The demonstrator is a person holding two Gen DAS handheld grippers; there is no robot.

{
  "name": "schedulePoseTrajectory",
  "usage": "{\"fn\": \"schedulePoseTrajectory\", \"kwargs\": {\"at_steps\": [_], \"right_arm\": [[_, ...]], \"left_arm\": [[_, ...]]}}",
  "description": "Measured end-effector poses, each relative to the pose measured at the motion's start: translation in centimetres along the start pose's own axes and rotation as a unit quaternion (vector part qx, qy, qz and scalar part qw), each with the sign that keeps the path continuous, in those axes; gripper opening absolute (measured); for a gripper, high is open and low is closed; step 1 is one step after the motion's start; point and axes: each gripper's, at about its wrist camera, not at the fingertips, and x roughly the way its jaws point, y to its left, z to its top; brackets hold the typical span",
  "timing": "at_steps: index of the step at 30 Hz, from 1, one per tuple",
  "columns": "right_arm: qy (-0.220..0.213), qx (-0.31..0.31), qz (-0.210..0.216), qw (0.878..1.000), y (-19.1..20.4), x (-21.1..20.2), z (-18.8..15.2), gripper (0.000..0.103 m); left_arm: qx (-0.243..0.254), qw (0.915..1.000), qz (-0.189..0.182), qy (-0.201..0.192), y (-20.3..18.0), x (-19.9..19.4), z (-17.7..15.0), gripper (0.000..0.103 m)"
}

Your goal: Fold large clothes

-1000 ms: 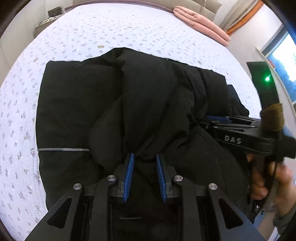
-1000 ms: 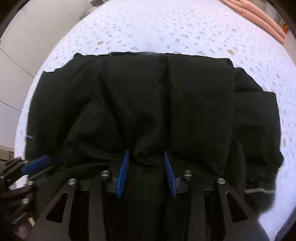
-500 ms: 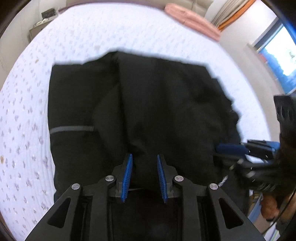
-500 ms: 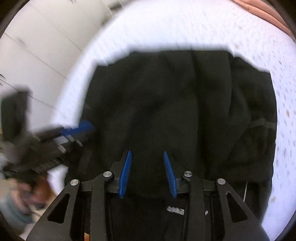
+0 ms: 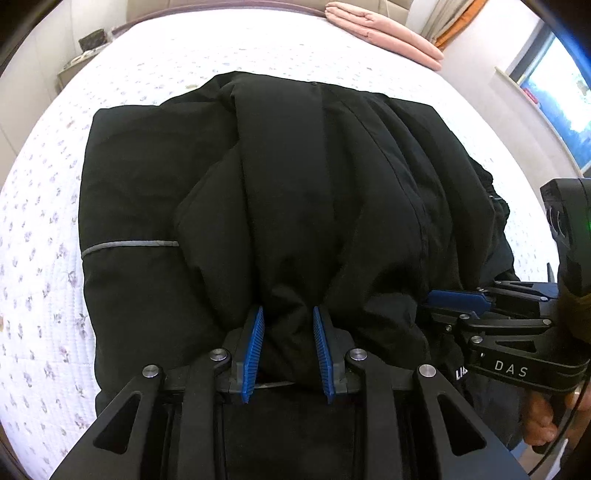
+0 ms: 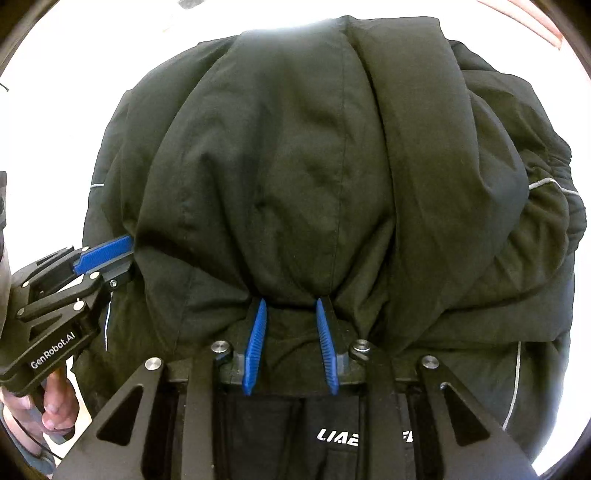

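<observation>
A large black jacket (image 5: 295, 177) with thin grey reflective stripes lies bunched on the white flowered bed (image 5: 44, 229). My left gripper (image 5: 287, 314) is shut on a gathered fold of the jacket at its near edge. My right gripper (image 6: 290, 304) is shut on another fold of the same jacket (image 6: 314, 147). The right gripper also shows at the right of the left wrist view (image 5: 454, 299), its blue pad against the fabric. The left gripper shows at the left of the right wrist view (image 6: 110, 251). White lettering on the jacket (image 6: 340, 435) shows below the right gripper.
Folded pink bedding (image 5: 384, 29) lies at the bed's far right corner. A bedside table (image 5: 85, 51) stands at the far left. A window (image 5: 561, 110) is on the right wall. The person's hands (image 6: 55, 398) hold the gripper handles.
Both grippers have kept hold of the jacket fold and carried it. The right wrist view now sits closer over the jacket, and the right gripper is back near the left one.
</observation>
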Motion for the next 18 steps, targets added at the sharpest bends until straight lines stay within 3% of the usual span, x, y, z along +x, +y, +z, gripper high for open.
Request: {"fn": "schedulePoseTrajectory", "kwargs": {"at_steps": [4,8,10,18], "right_arm": [[-0.01,-0.003,-0.003,1.0,0.6,-0.1,-1.9,0.03],[-0.019,0.007,0.031,0.999,0.2,-1.4,-3.4,0.037],[-0.016,0.016,0.059,0.998,-0.5,-2.3,-5.4,0.048],[0.031,0.044,0.06,0.997,-3.4,-4.0,-14.3,0.049]], "left_arm": [[-0.016,0.9998,0.007,-0.011,-0.4,-0.4,-0.3,0.028],[-0.035,0.9993,0.011,-0.01,-0.5,-2.0,-1.5,0.029],[-0.049,0.9988,0.004,-0.008,-0.5,-2.8,-2.3,0.032],[-0.111,0.9931,0.029,0.024,0.9,-5.4,-7.9,0.035]]}}
